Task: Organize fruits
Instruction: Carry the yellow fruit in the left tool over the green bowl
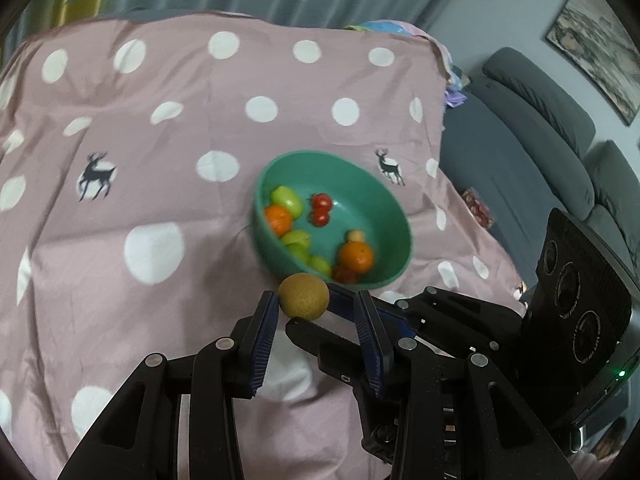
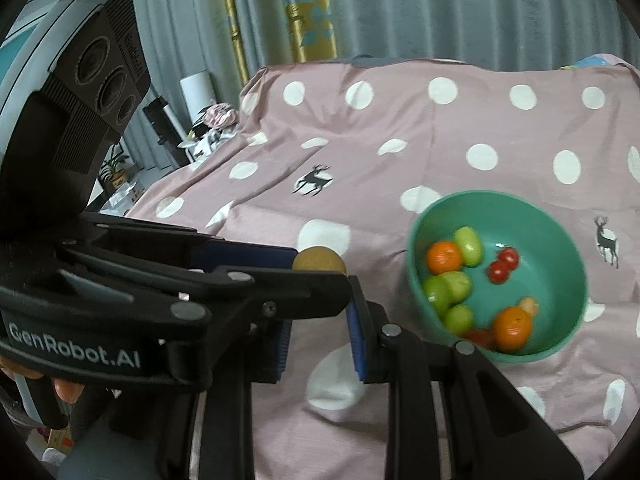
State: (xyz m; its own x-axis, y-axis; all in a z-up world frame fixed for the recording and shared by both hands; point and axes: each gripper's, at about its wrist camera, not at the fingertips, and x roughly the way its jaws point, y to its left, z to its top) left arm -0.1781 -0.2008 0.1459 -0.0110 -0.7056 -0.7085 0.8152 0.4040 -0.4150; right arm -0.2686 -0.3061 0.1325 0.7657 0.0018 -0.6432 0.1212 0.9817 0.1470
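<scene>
Brown round fruit (image 1: 303,295) sits between the left gripper (image 1: 316,300) jaws, just near of the green bowl (image 1: 394,216); whether they pinch it, I cannot tell. Right gripper (image 2: 320,312) jaws stand released, empty.

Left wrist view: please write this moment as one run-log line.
brown round fruit: at tips of left tool and right tool, holder unclear | green bowl: on dotted cloth, holds fruit already
</scene>
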